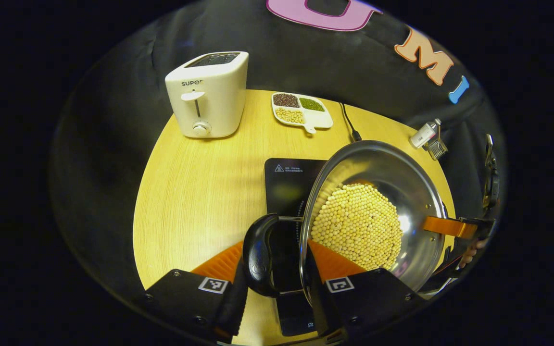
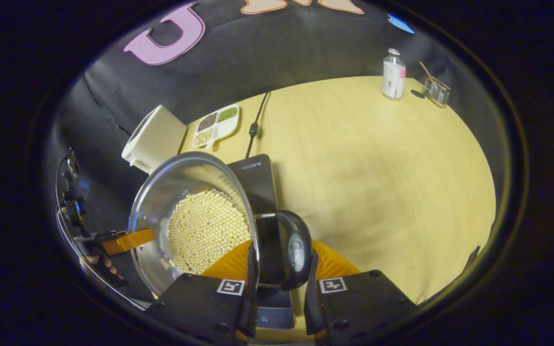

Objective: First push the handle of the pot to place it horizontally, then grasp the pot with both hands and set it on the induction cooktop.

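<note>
The pot (image 1: 371,216), a steel one holding pale soybeans (image 1: 358,227), hangs lifted and tilted over the black induction cooktop (image 1: 289,192) on the yellow table (image 1: 195,192); so the handle-pushing step looks done, and the carry with both hands is under way. In the left gripper view the left tool (image 1: 275,269) has its fingers closed on the pot's near black loop handle (image 1: 258,254); in the right gripper view the right tool (image 2: 282,283) clamps the opposite loop handle (image 2: 294,250) the same way. The pot seems to sit above the cooktop's near part, not yet resting on it; the next move, I'd judge, calls for levelling the rim so no beans spill, centring it over the glass, and lowering both tools together. A white toaster (image 1: 208,93), a divided dish of beans (image 1: 301,110) and a small bottle (image 2: 394,74) stand well apart.
</note>
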`<state>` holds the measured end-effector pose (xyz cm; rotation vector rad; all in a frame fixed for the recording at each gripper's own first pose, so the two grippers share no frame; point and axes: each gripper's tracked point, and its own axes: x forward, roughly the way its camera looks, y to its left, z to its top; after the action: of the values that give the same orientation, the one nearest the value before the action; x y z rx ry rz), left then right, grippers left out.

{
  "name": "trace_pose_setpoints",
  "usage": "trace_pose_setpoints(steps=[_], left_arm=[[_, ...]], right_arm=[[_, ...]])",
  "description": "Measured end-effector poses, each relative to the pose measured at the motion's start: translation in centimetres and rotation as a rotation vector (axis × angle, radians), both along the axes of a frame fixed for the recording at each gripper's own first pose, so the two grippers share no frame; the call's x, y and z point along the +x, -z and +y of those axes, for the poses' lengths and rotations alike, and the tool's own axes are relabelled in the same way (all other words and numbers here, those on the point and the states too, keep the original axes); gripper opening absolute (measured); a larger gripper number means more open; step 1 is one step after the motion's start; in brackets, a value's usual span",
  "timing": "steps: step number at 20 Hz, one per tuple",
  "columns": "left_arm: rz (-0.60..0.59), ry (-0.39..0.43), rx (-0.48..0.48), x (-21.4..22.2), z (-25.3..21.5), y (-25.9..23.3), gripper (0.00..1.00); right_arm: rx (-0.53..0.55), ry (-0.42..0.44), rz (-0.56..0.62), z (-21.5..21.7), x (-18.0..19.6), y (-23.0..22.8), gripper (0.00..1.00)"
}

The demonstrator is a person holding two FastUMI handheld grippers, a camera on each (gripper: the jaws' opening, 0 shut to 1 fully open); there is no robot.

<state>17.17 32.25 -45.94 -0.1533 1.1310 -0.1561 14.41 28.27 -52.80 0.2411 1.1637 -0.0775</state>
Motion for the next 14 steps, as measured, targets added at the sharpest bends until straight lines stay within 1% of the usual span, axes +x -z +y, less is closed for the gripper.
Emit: trace_pose_setpoints(steps=[2, 3, 4, 5, 6, 7, 9, 10, 11, 12, 13, 14], left_arm=[[-0.027, -0.008, 0.043, 0.1, 0.7, 0.1, 0.68], [-0.048, -0.010, 0.062, 0.4, 1.0, 0.0, 0.80], [-0.064, -0.014, 0.076, 0.3, 1.2, 0.0, 0.86], [-0.074, -0.027, 0.090, 0.3, 1.5, -0.1, 0.93], [-0.080, -0.042, 0.097, 0.1, 1.7, -0.2, 0.96], [-0.084, -0.056, 0.096, -0.1, 1.8, -0.4, 1.00], [-0.101, -0.086, 0.100, -0.3, 1.9, -1.0, 1.00], [-0.128, -0.095, 0.103, -0.3, 2.0, -1.5, 1.00], [-0.165, -0.096, 0.101, -0.1, 1.8, -2.3, 1.00], [-0.204, -0.097, 0.096, 0.0, 1.5, -3.2, 0.99], [-0.237, -0.096, 0.089, 0.1, 1.0, -4.0, 0.98], [-0.262, -0.094, 0.079, 0.0, 0.2, -4.7, 0.98]], right_arm=[[-0.017, 0.008, 0.005, -0.3, -0.3, 0.4, 0.46], [-0.014, 0.023, -0.008, -0.4, -0.4, -0.2, 0.51], [-0.001, 0.034, -0.023, -0.4, -0.1, -0.6, 0.53], [0.011, 0.042, -0.044, -0.3, 0.4, -1.0, 0.62], [0.023, 0.050, -0.062, -0.2, 0.7, -1.3, 0.65], [0.029, 0.059, -0.076, -0.4, 0.8, -1.9, 0.79], [0.019, 0.068, -0.098, -1.2, 0.8, -2.9, 0.94], [0.019, 0.067, -0.115, -1.2, 0.7, -3.2, 1.00], [0.021, 0.064, -0.136, -1.4, 0.8, -3.8, 1.00], [0.022, 0.065, -0.168, -1.5, 0.9, -4.6, 0.94], [0.030, 0.069, -0.200, -1.5, 1.2, -5.4, 0.94], [0.044, 0.068, -0.219, -1.5, 1.2, -6.2, 1.00]])
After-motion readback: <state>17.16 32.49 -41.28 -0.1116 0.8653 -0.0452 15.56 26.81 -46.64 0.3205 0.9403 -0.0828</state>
